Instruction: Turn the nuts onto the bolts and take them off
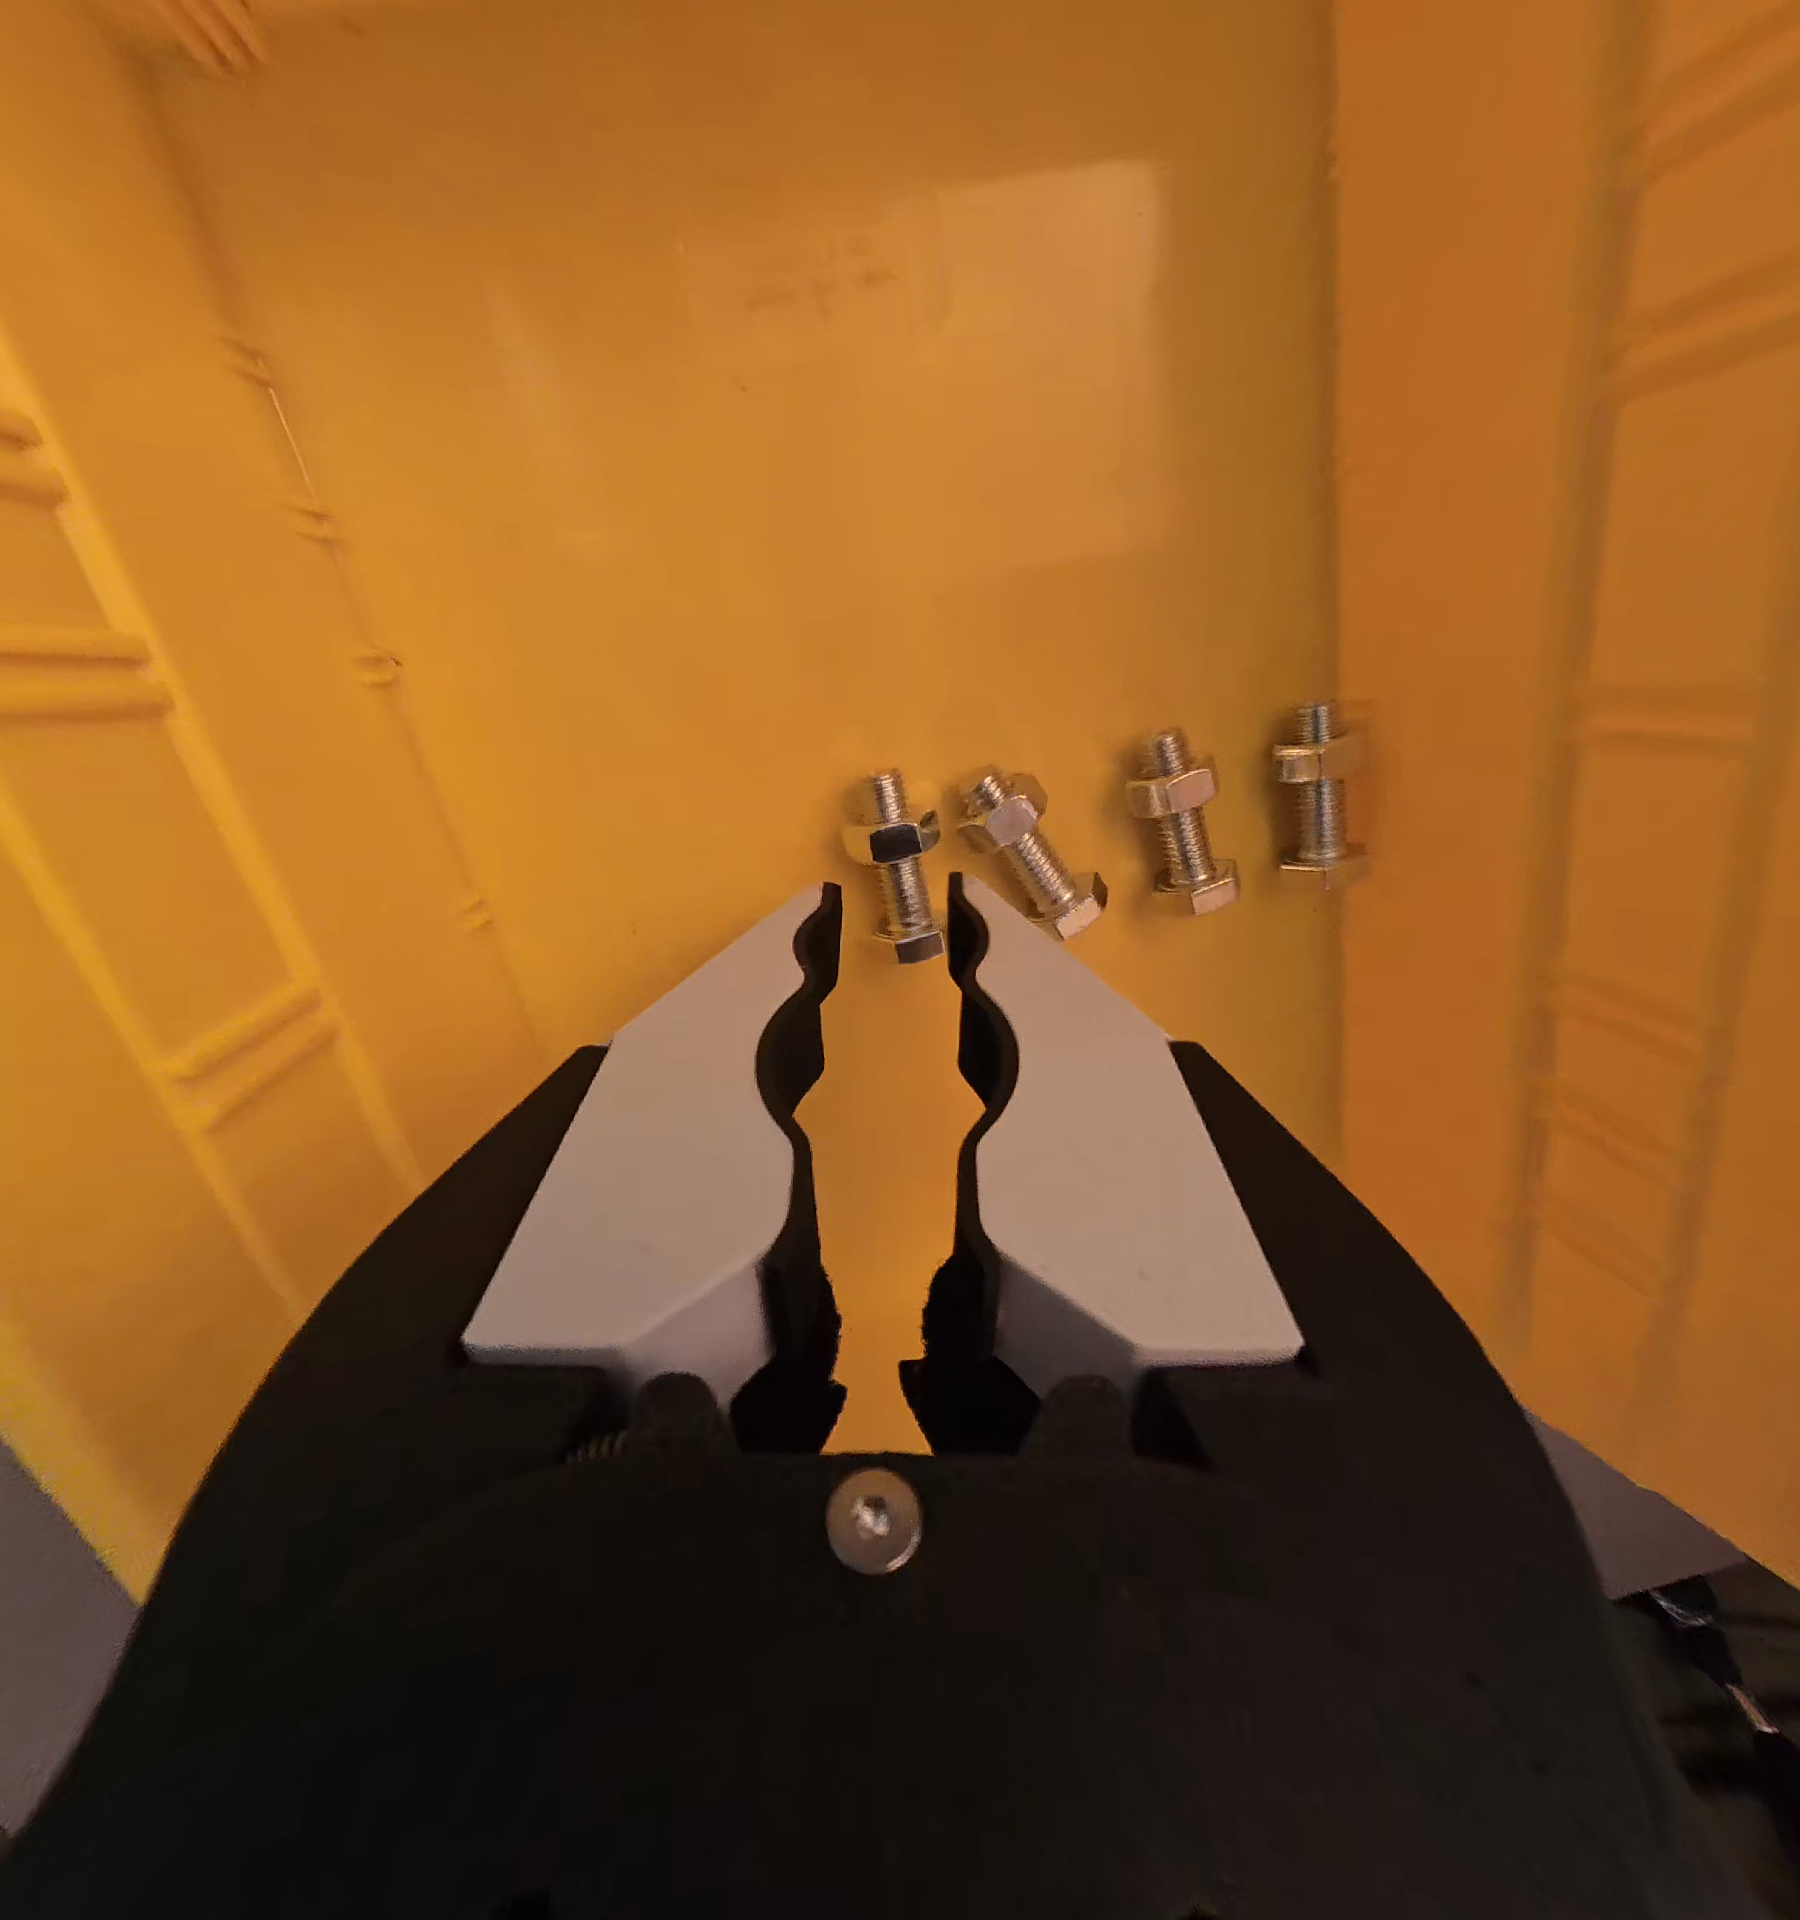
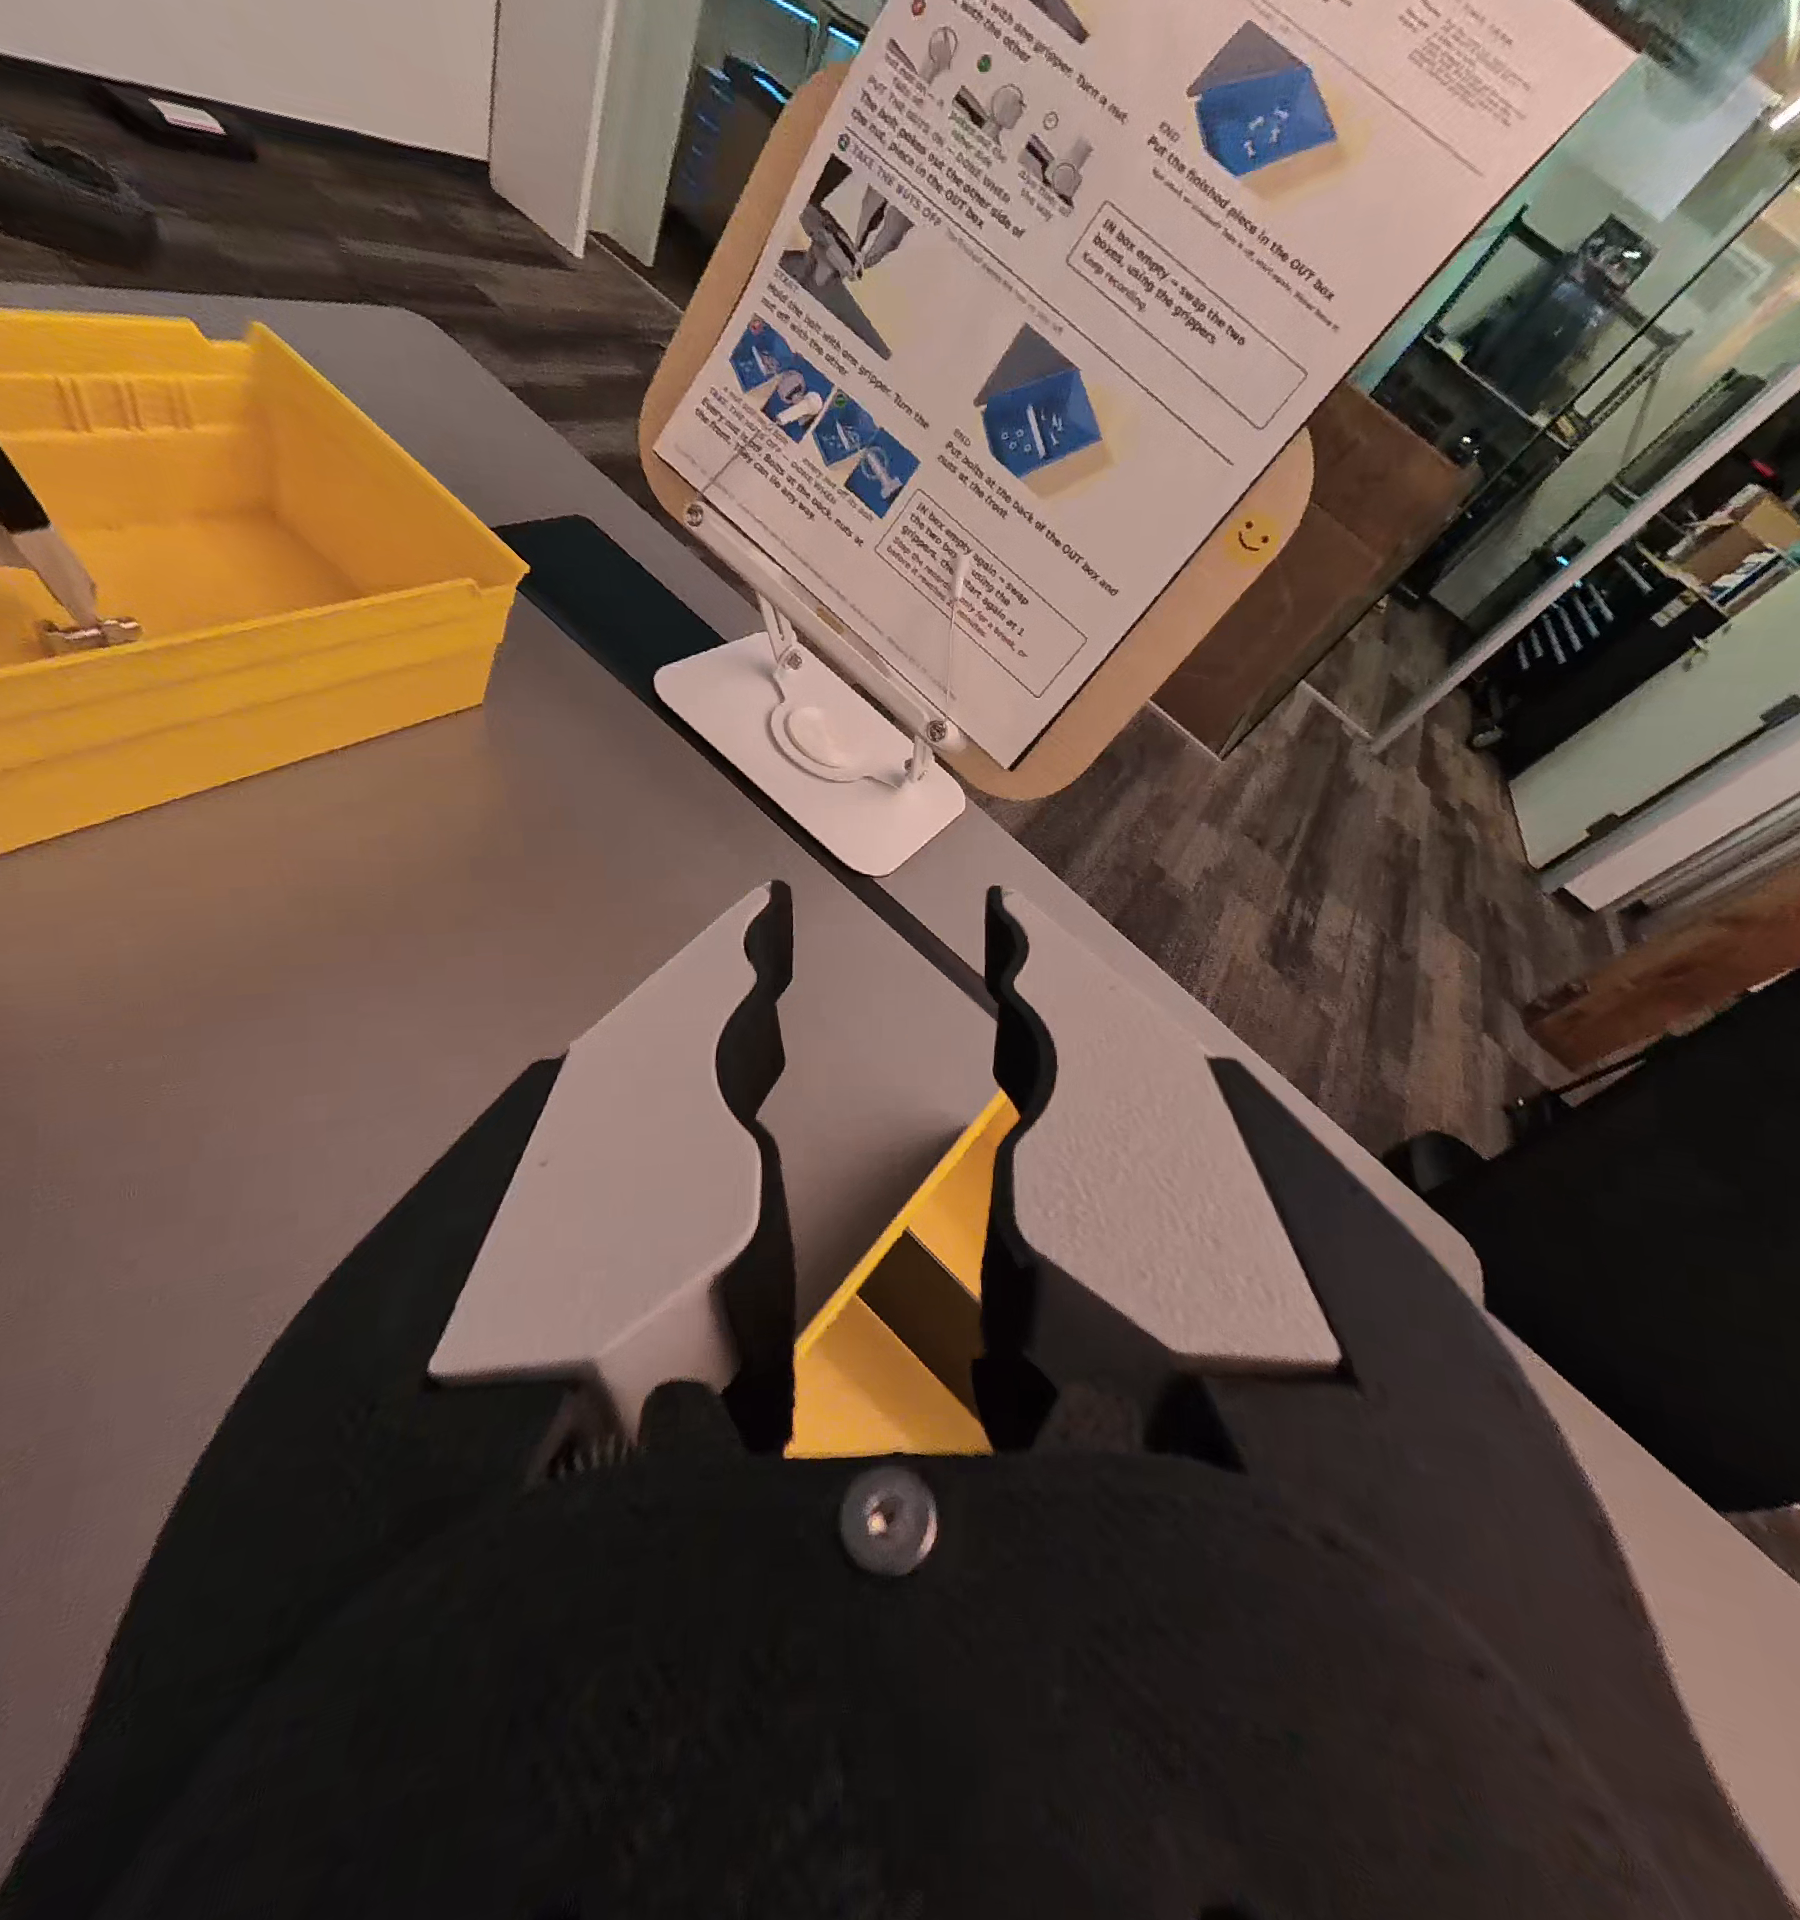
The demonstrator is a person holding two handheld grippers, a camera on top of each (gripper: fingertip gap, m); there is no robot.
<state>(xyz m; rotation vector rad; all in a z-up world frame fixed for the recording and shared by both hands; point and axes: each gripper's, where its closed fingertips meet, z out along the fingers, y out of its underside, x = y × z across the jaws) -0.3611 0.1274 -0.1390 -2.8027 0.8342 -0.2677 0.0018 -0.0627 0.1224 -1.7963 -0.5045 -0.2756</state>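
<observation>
Several silver bolts, each with a nut threaded on, lie in a row on the floor of a yellow bin (image 1: 771,468). My left gripper (image 1: 891,899) is open with a narrow gap, inside the bin. The head of the leftmost bolt (image 1: 901,862) sits just at its fingertips, not clamped. Beside it lie a tilted bolt (image 1: 1031,857) and two more bolts (image 1: 1182,821) by the right wall. My right gripper (image 2: 885,904) is open and empty above the grey table (image 2: 200,1039). In the right wrist view the left gripper (image 2: 54,582) reaches into the bin (image 2: 252,665) at a bolt (image 2: 91,632).
A second yellow bin (image 2: 906,1309) shows below, between the right fingers. An instruction board (image 2: 1031,364) on a white stand (image 2: 813,769) is at the table's far edge. Beyond the edge are dark floor and glass partitions. Spacing between my two grippers at the tips: around 50 cm.
</observation>
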